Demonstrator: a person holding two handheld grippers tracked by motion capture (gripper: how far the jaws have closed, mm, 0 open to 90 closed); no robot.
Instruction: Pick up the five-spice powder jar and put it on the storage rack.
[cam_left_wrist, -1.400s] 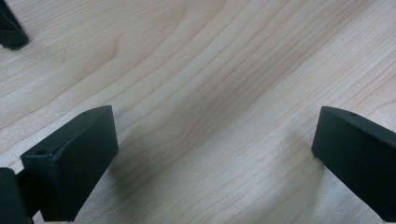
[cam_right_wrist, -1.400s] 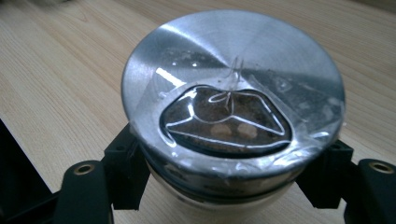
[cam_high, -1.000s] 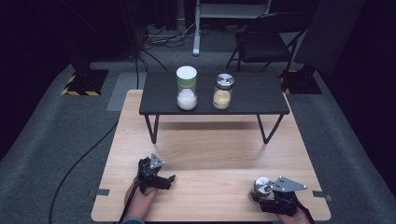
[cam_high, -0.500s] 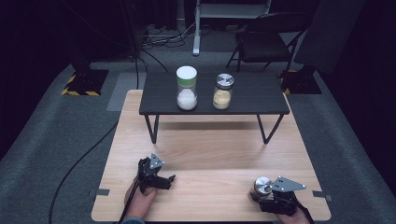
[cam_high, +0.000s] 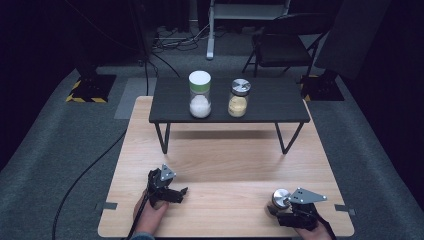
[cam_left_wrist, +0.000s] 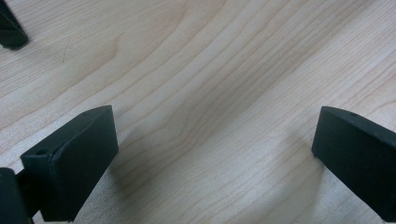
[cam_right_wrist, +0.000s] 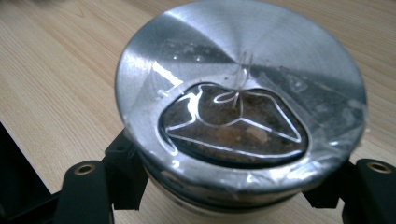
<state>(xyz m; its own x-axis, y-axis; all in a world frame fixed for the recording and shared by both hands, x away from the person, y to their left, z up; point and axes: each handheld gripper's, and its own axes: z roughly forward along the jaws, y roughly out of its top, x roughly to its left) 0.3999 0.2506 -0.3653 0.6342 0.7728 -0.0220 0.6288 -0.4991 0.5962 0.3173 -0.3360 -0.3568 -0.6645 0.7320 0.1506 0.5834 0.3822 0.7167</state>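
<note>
We hold a small jar with a brushed-metal lid (cam_right_wrist: 240, 100) clamped in the right claw (cam_high: 286, 206), the two jaws pressing its body just under the lid rim, as the right gripper view shows from close above; the lid carries a dark oval window under clear film, through which brownish contents show. The jar stands upright at the near right corner of the wooden bench (cam_high: 225, 160), its long axis vertical, so the claw meets it from the side and any coming move must keep that axis plumb. The left claw (cam_high: 176, 192) rests near the near left edge with its jaws spread wide apart over bare wood (nothing lies between them), well apart from the jar, so the right hand is plainly the nearer one. Across the bench, a low black shelf (cam_high: 270, 107) bears a white-lidded jar (cam_high: 200, 94) and a metal-lidded jar (cam_high: 239, 97) side by side, both far ahead of the claws. Against the earlier high views we note no shift: both hands, the held jar and the two shelf jars lie as they did
</note>
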